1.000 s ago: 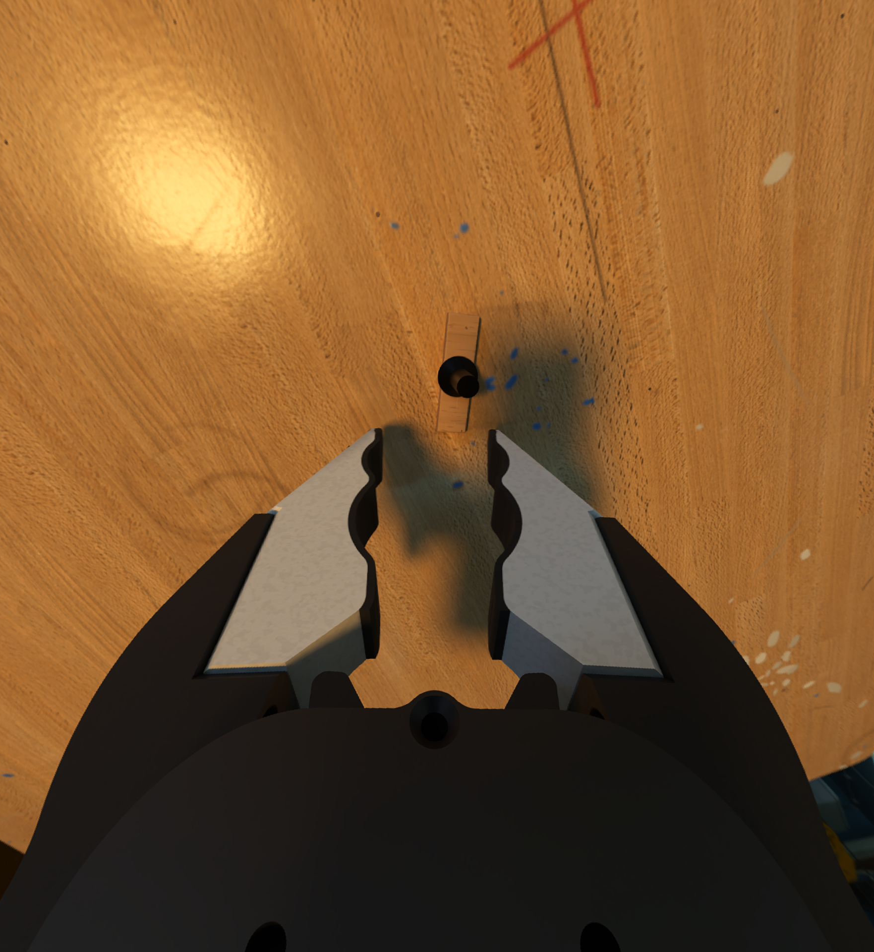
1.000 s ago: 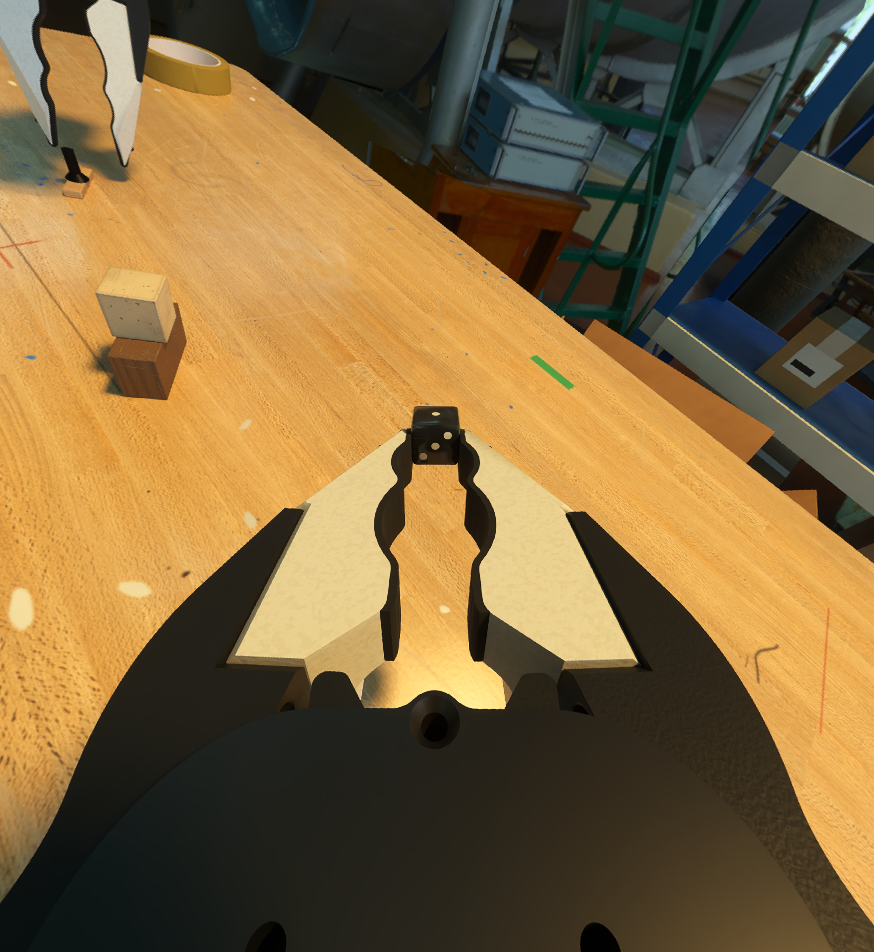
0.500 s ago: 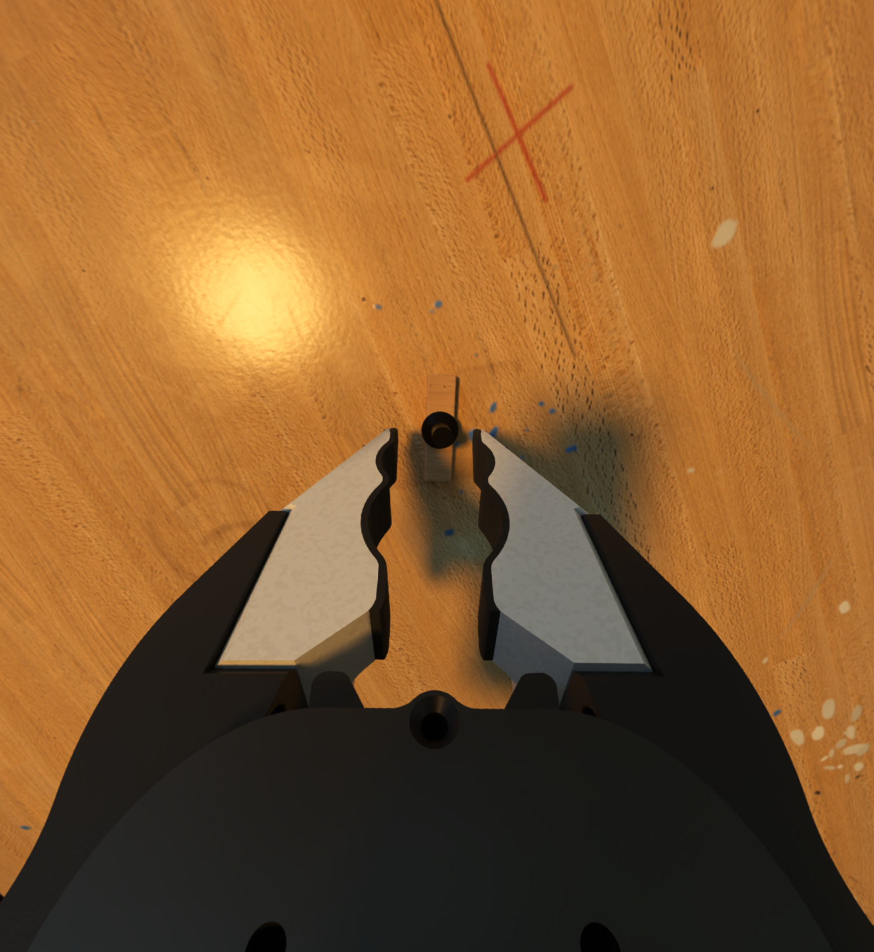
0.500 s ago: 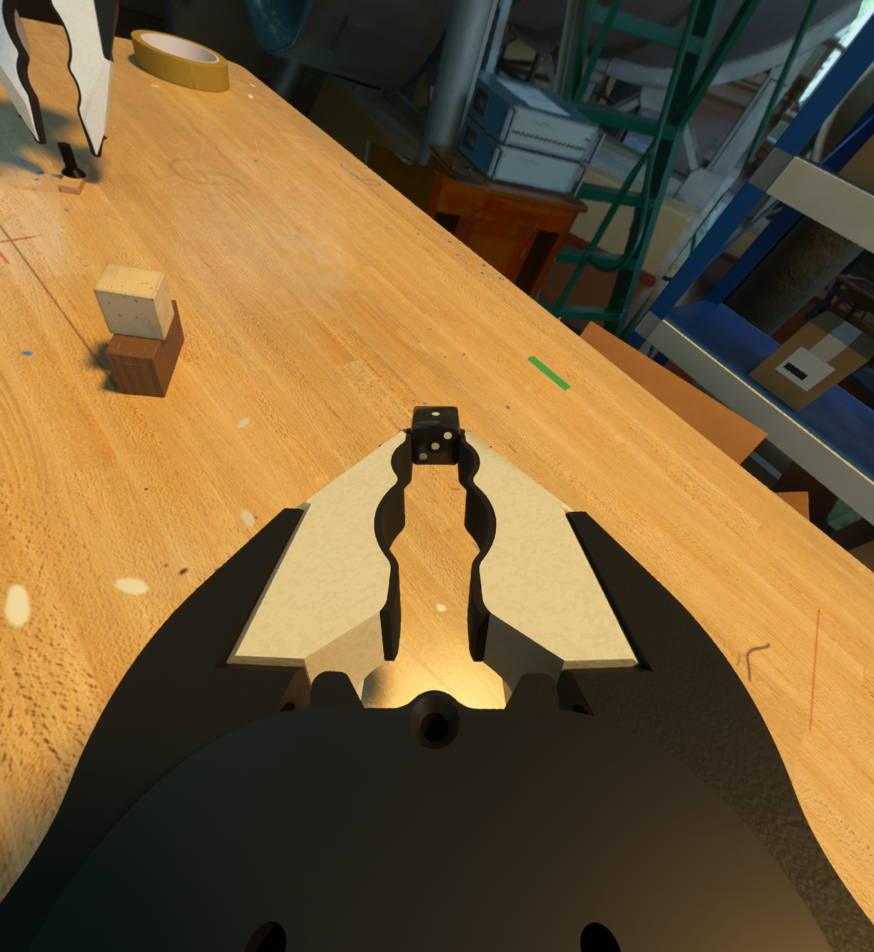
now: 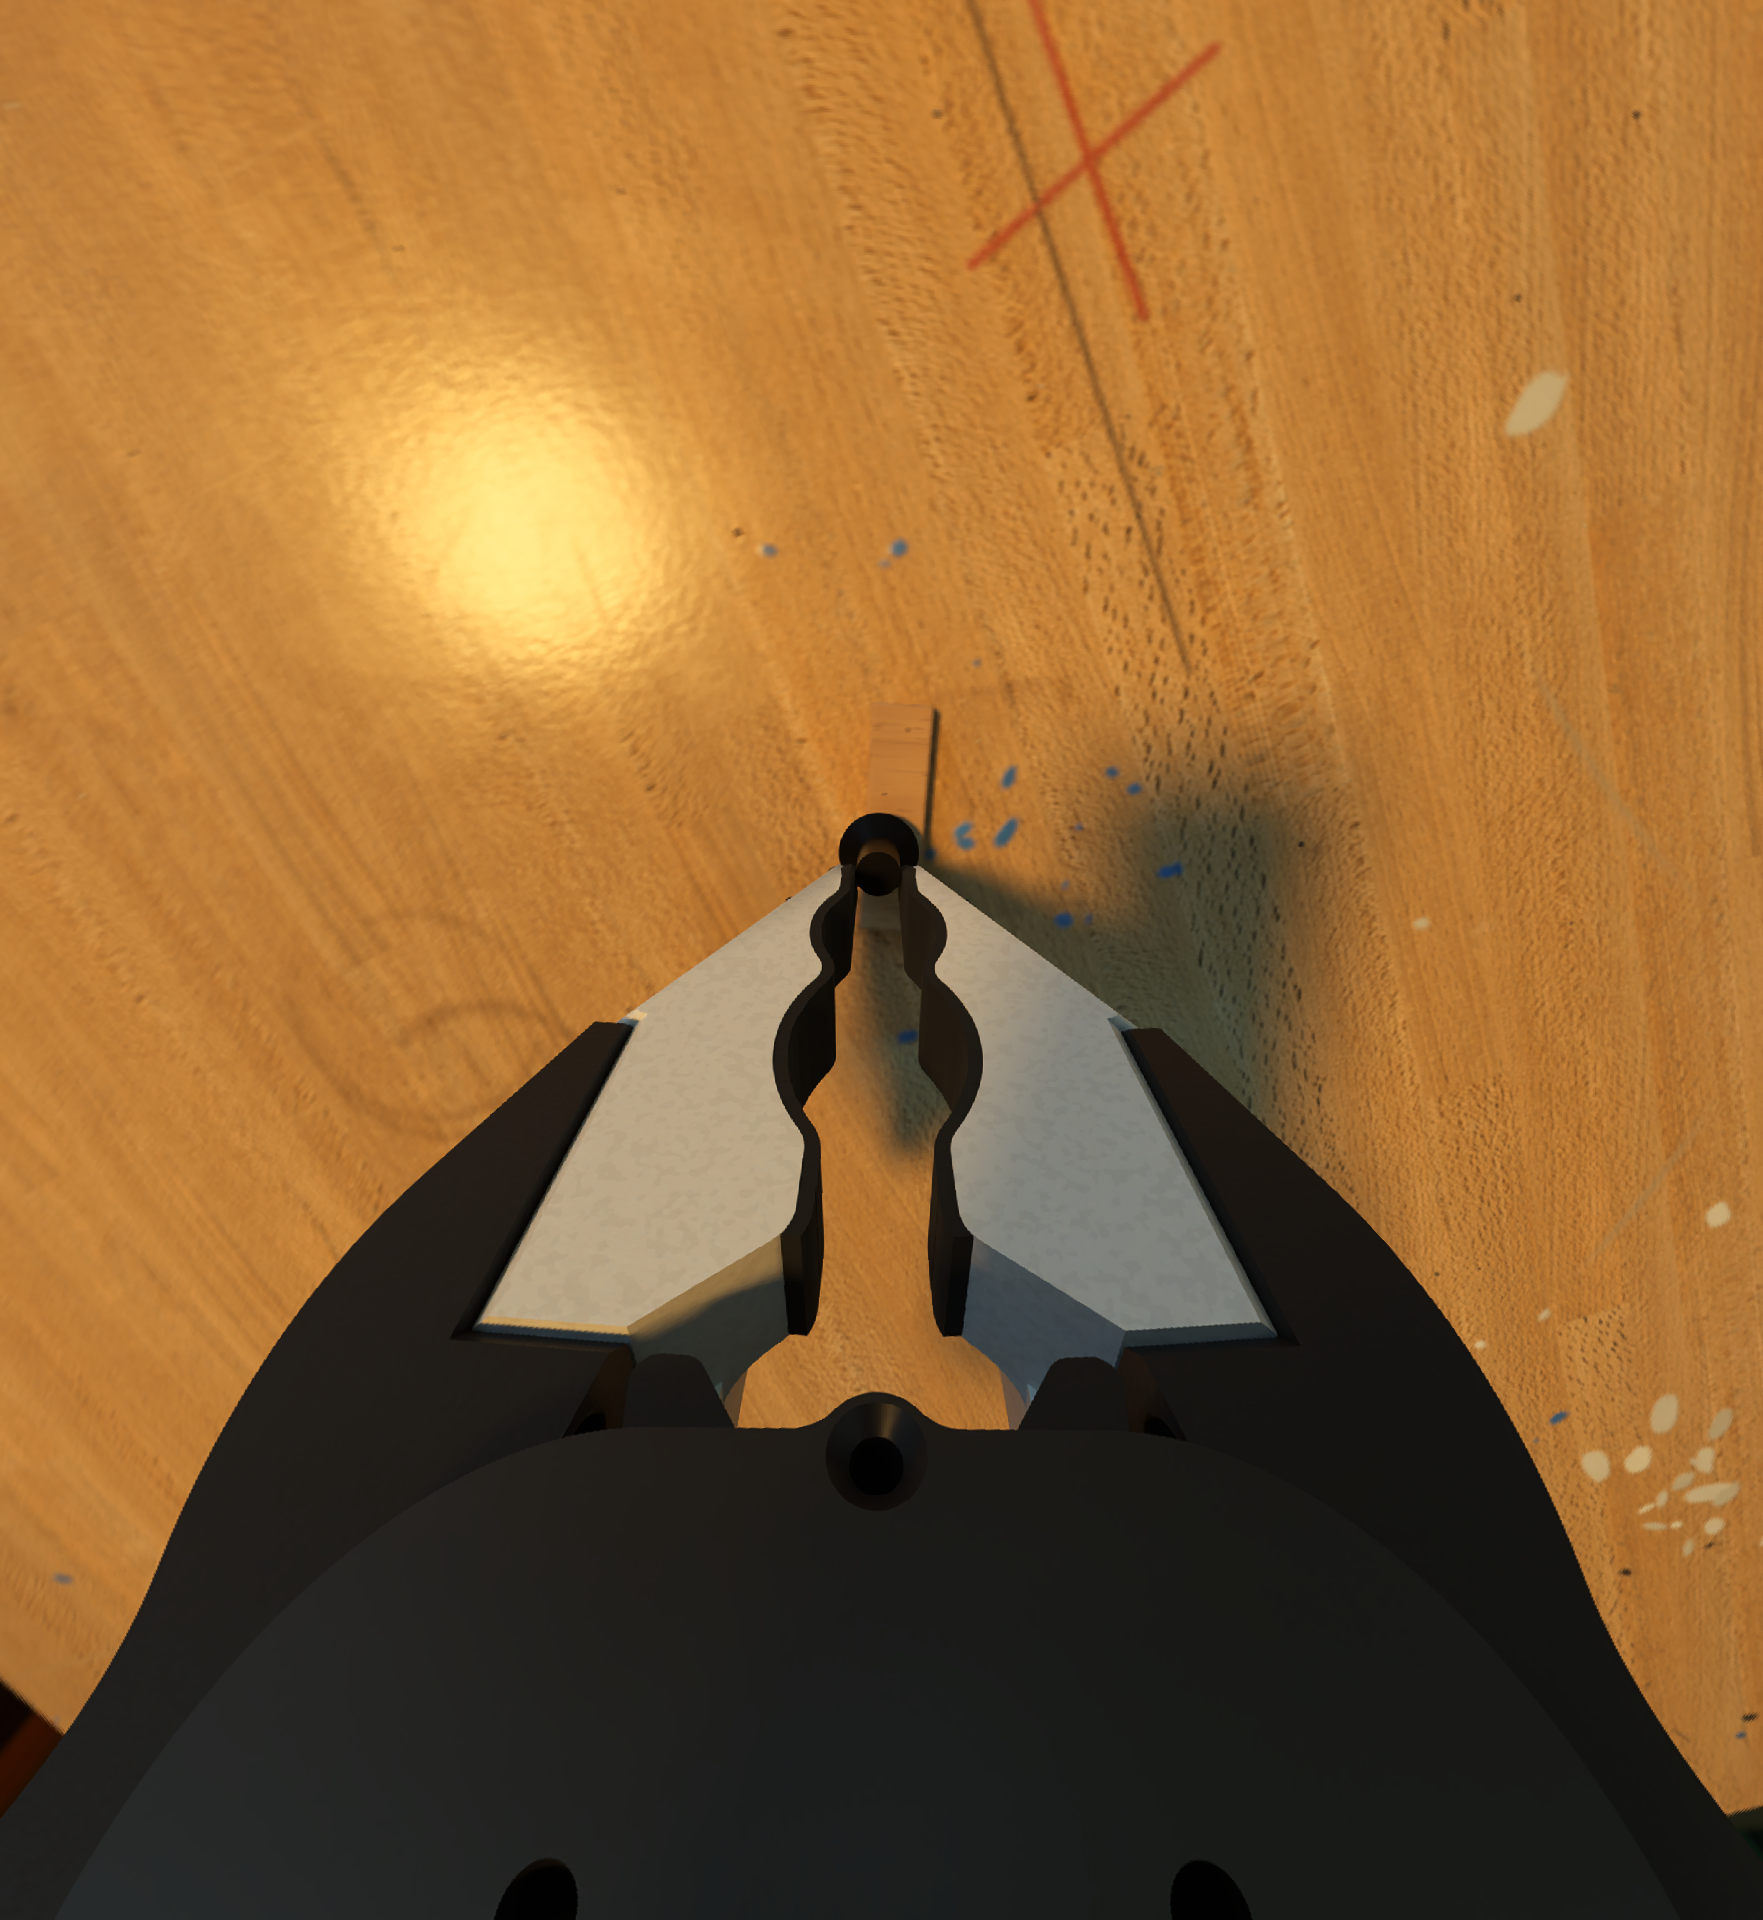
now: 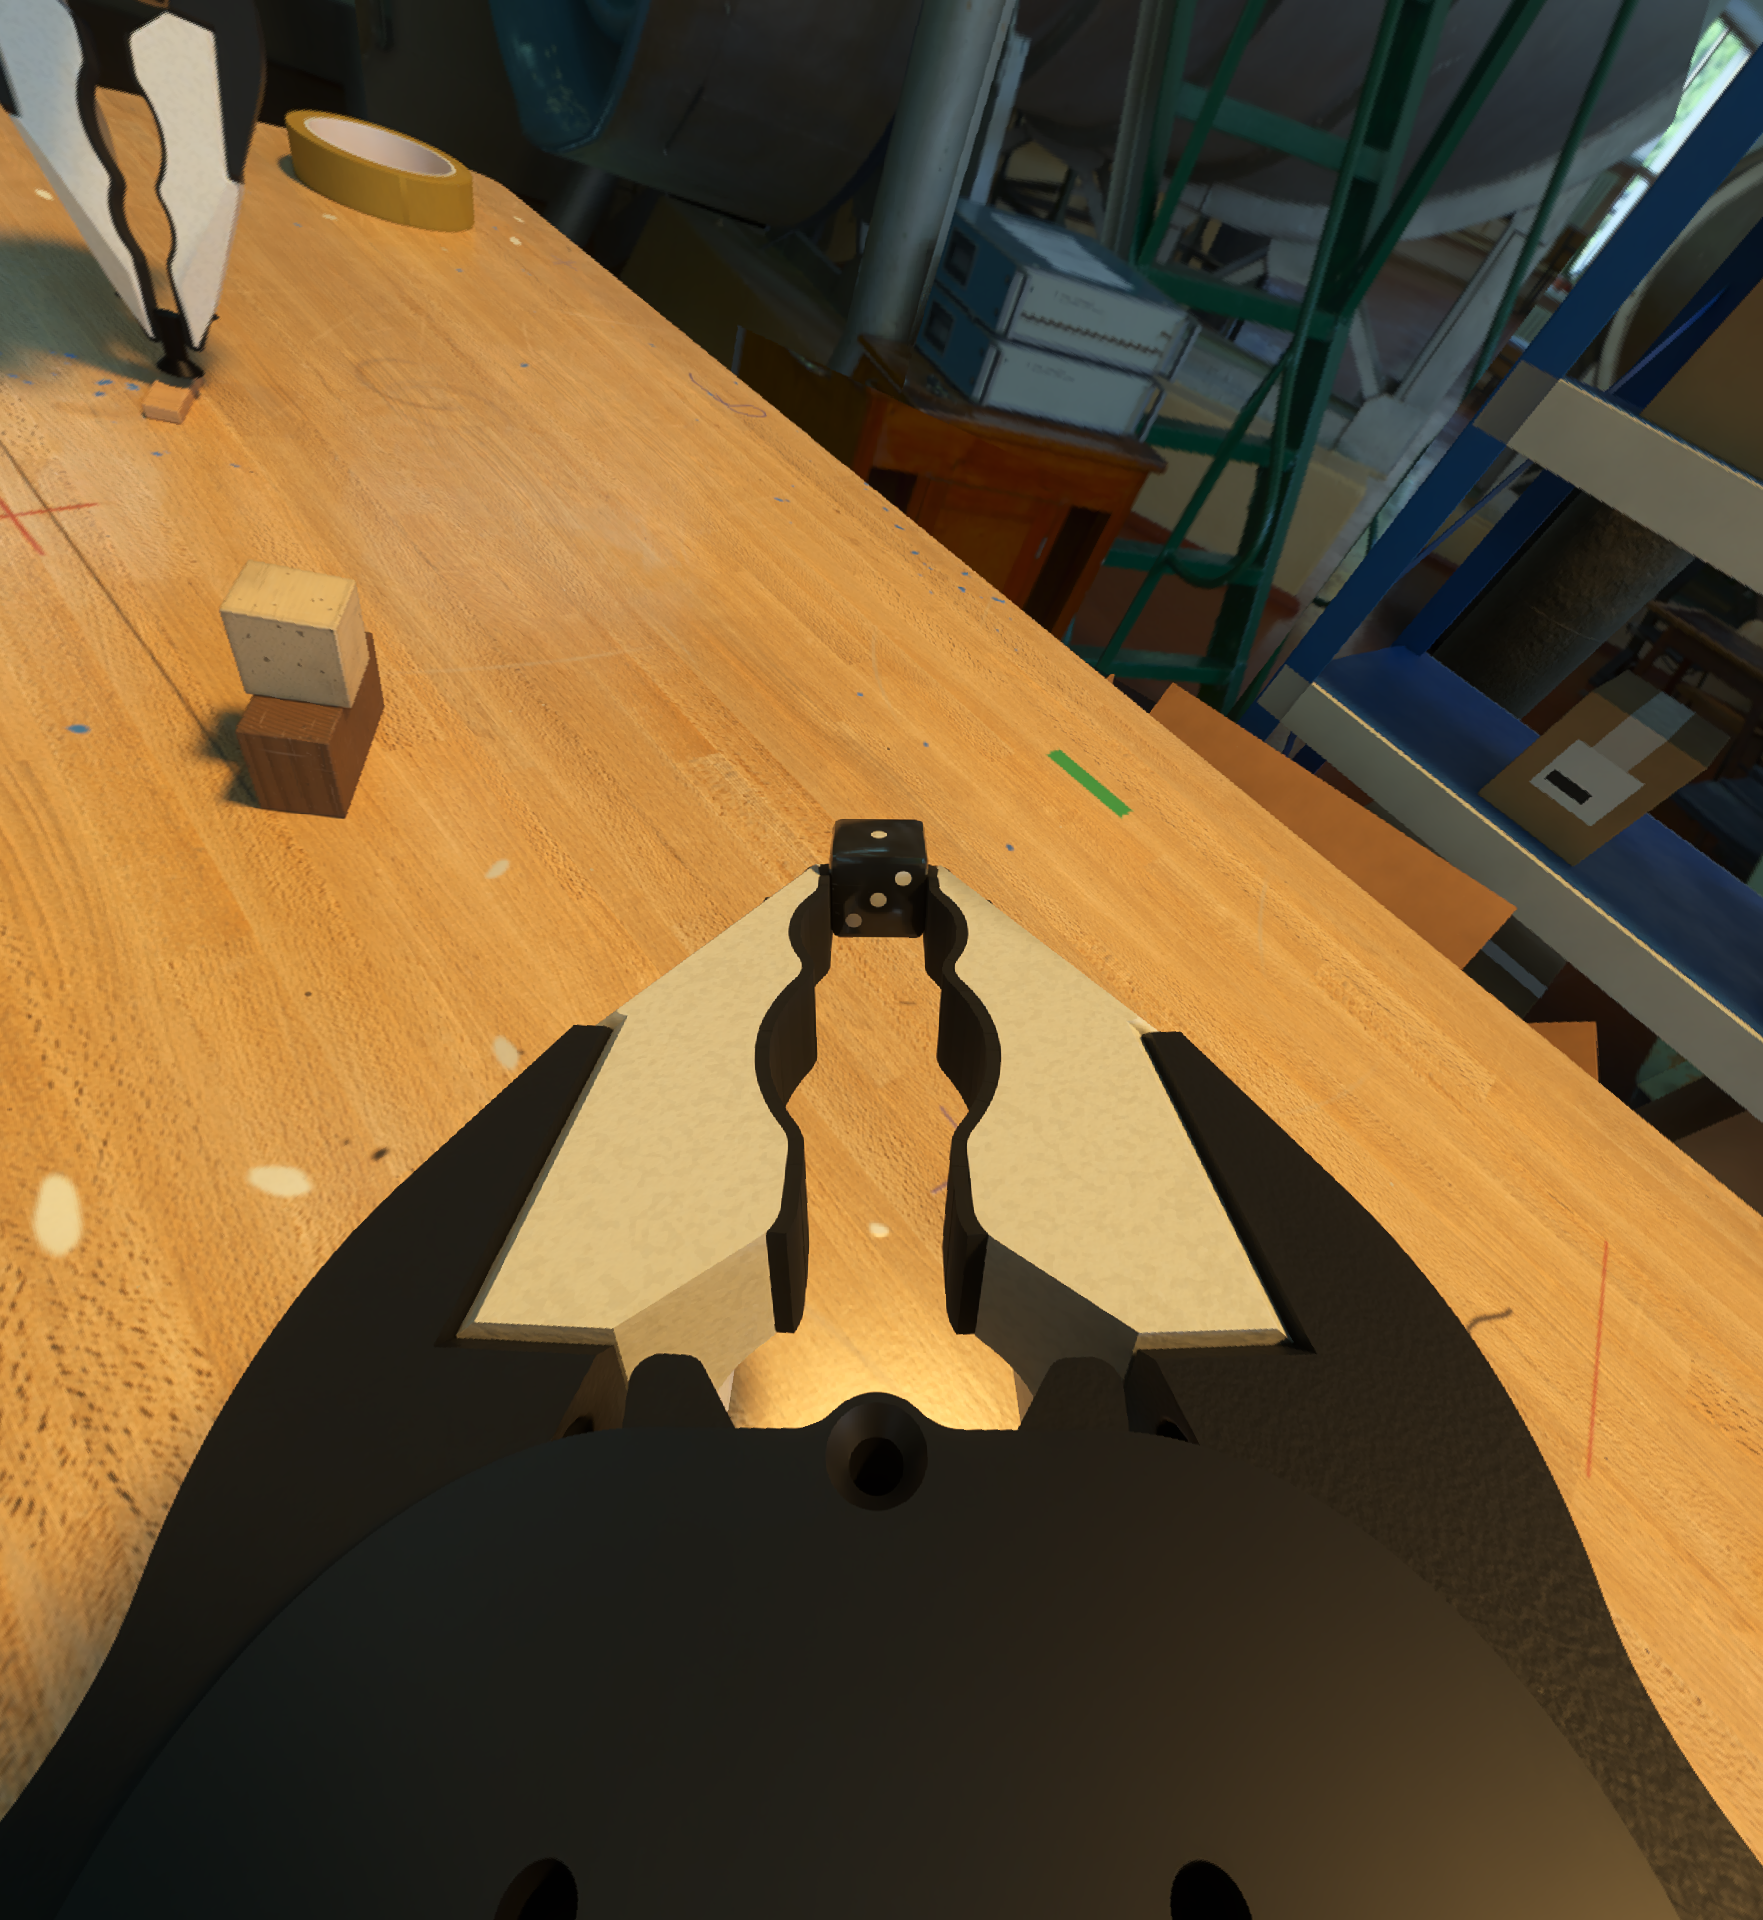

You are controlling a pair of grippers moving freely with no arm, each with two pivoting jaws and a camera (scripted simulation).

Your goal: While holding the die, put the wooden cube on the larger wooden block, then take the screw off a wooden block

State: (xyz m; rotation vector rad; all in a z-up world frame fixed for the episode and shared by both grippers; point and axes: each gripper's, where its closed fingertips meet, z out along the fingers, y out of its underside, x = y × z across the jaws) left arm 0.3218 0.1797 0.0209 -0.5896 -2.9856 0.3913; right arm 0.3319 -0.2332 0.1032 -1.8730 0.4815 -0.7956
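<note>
Since half a second ago, left gripper (image 5: 878,883) has closed its jaws onto the black metal screw (image 5: 876,847), whose head sits just off the small pale wooden block (image 5: 901,750) on the wooden workbench (image 5: 337,520). Right gripper (image 6: 877,891) stays clamped on the black white-pipped die (image 6: 877,876) at its fingertips, above the bench. Pale wooden cube (image 6: 293,634) rests on the larger dark-brown wooden block (image 6: 308,750), well apart from both grippers.

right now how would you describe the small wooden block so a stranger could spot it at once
On the wooden bench, look to the far end near the yellow tape roll. Just below the left gripper and its black screw lies the small block. It is pale, flat and tiny, unlike the dark block under the cube.
</note>
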